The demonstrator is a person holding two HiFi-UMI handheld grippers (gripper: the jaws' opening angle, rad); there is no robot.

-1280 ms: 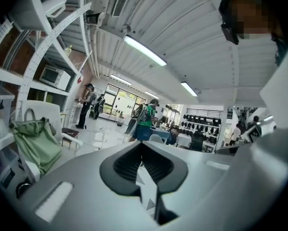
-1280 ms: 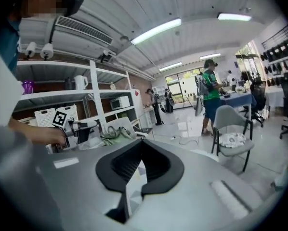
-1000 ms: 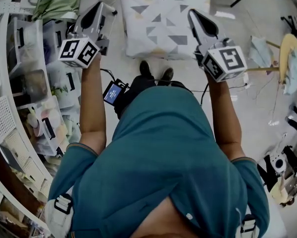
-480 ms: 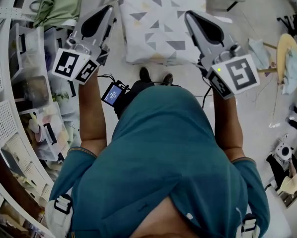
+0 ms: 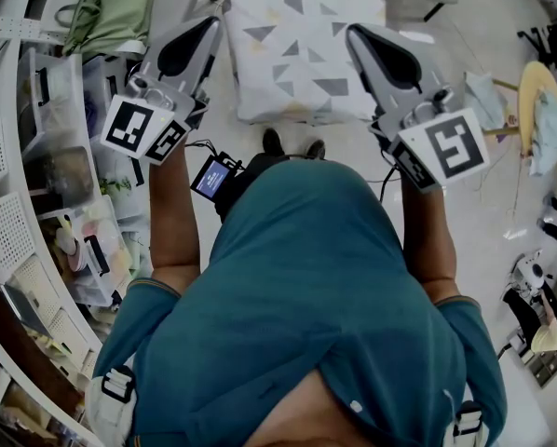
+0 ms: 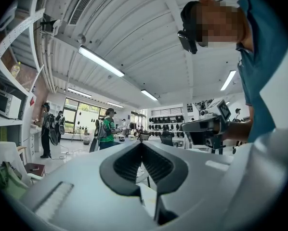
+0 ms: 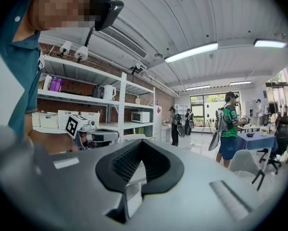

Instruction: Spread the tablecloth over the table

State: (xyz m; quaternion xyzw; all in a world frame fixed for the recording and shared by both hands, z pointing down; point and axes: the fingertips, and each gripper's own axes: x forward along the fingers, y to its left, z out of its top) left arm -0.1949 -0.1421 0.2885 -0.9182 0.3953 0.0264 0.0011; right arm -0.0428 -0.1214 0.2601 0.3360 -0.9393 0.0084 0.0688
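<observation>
Holding, left gripper [image 6: 142, 146]: nothing is held; the jaws are seen pressed together.
Right gripper [image 7: 140, 143]: likewise clenched on nothing, carried level.
Tablecloth [image 5: 297, 54]: laid flat below, between both grippers, untouched.
Risk: the cloth could be rucked or dragged askew if prodded with clenched jaws.
Shelving [image 5: 46, 147]: crowded bins beside the left gripper could be knocked.

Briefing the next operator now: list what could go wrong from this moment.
The left gripper hangs beside the crowded white shelves of plastic bins; a sideways swing could knock something off. The thin black cable by the small blue-screened device at the person's waist might snag an arm. Left and right gripper are both shut and empty above the white tablecloth with grey triangles; regripping could drag it askew.
</observation>
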